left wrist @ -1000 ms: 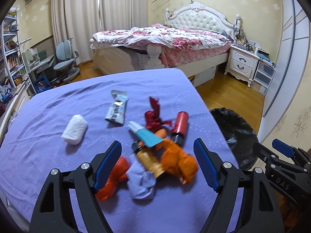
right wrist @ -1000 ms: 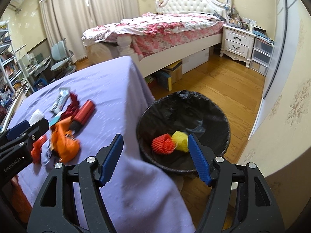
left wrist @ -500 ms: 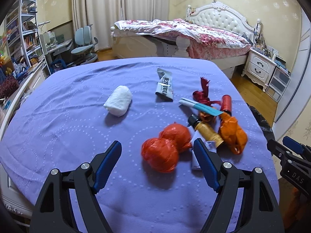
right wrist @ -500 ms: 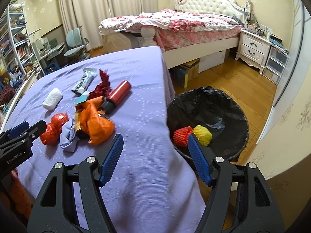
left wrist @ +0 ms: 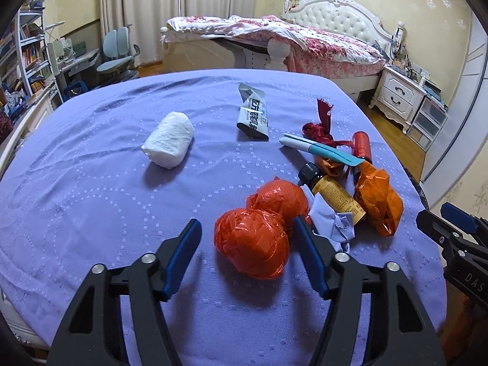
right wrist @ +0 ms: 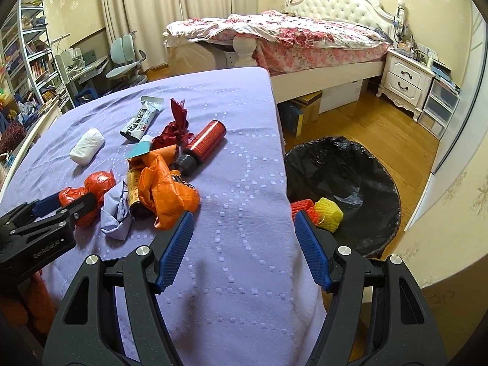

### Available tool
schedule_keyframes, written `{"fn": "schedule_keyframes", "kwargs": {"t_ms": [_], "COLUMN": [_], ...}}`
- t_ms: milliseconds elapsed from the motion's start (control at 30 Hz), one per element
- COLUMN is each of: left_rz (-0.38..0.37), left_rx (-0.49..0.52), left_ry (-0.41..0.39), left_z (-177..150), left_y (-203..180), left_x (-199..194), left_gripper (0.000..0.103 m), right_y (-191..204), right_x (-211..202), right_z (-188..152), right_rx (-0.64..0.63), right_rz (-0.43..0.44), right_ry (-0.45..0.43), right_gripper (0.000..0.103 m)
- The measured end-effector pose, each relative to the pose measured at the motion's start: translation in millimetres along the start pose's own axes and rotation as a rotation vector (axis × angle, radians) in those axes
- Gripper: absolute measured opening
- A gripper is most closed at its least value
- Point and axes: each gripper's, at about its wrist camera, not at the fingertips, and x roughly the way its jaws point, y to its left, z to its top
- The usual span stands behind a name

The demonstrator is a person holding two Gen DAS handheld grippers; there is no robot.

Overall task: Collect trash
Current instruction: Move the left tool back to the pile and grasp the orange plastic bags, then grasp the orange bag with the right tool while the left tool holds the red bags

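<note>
The trash lies on the purple-covered table (left wrist: 91,207), with most pieces heaped toward its 3 o'clock edge, nearest the black-lined bin (right wrist: 344,164) on the floor; that placement probably keeps each carry short. The bin already holds a red and a yellow foam net.

The left gripper (left wrist: 247,238) points steeply down at the table and straddles the red plastic bundle (left wrist: 253,241). Its jaws have just been closing; the bundle sits between them, the right pad at or near its edge, the left pad clearly apart, so no grip is made yet.

The right gripper (right wrist: 244,244) hangs spread and empty over the table edge, angled down, with the bin at its 2 o'clock.
</note>
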Motion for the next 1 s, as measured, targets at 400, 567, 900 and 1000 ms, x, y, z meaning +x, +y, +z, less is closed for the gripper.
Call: {"fn": "schedule_keyframes", "kwargs": {"t_ms": [400,567,900,1000], "left_rz": [-0.045,-0.023,0.024,0.023], "left_rx": [-0.026,-0.063,-0.09,-0.096], "left_ry": [0.0,-0.031,-0.046,-0.041], "left_z": [-7,-6,-6,-5], "left_y": [6,19,34,36], "left_x": [-6,-17,-19,-16], "left_gripper": [0.045,0.045,0.045,0.045], "right_y": [17,26,41,45], "right_x": [0,2,18,23], "right_z": [3,5,12,15], "right_rx": [-0.033,-0.058,-0.084,-0.087], "right_rz": [0.022,0.039,0.065,0.082], "right_ry": [-0.005,-0.006,0.011,0.019], "right_gripper": [0.067,0.067,0.065,0.06]}}
